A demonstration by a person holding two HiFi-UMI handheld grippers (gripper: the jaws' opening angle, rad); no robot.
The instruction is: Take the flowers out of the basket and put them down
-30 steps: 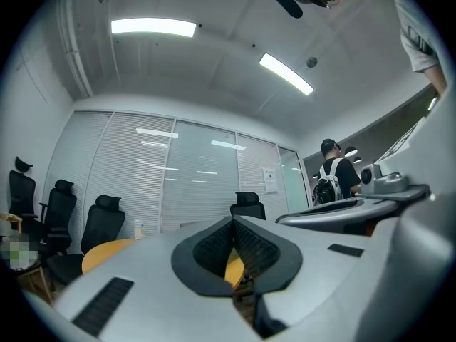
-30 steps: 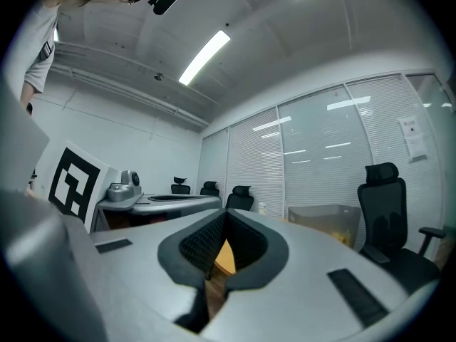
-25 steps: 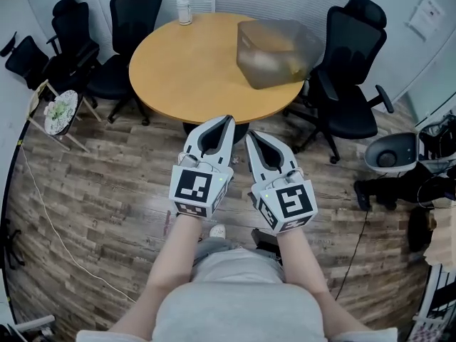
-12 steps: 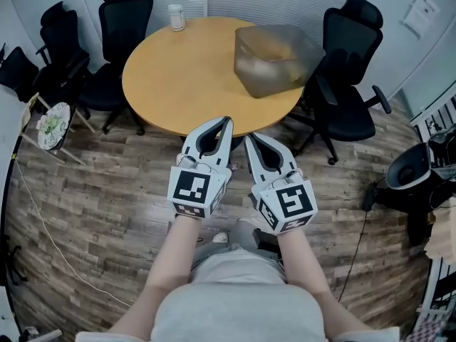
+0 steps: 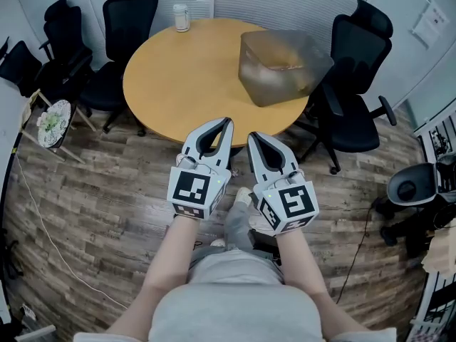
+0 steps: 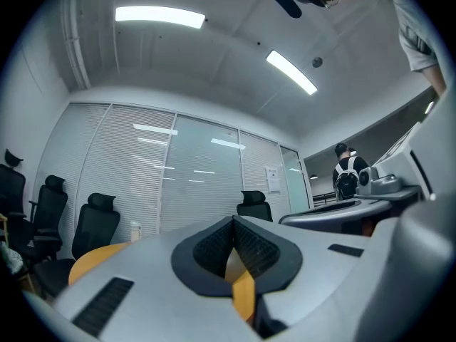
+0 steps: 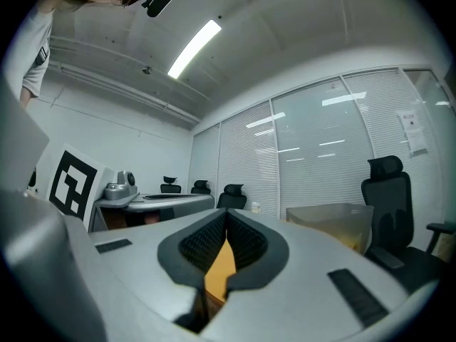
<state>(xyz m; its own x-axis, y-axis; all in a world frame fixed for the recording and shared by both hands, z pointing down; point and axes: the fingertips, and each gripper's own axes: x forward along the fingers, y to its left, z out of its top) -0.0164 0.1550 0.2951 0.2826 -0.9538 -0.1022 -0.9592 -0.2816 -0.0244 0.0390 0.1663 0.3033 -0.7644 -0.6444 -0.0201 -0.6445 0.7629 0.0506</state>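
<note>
Table (image 5: 185,73) wooden, basket (image 5: 281,66) atop, chairs (image 5: 356,84) around, plank floor (image 5: 92,191)

Head view looks steeply down over the table (image 5: 192,70); both gripper views face it level, near

A round wooden worktop (image 5: 185,77) stands on a floor (image 5: 92,191) of grey-brown planks. Black office chairs ring it: several (image 5: 128,20) crowd its far left edge, and one (image 5: 356,70) sits at its right edge. Beyond the worktop's far edge runs a glass wall with closed white blinds (image 6: 192,184). The other walls are plain white. A grey curved desk (image 7: 157,201) stands off to one side. Two long light strips (image 6: 160,16) glow in the pale ceiling (image 6: 235,77).
</note>
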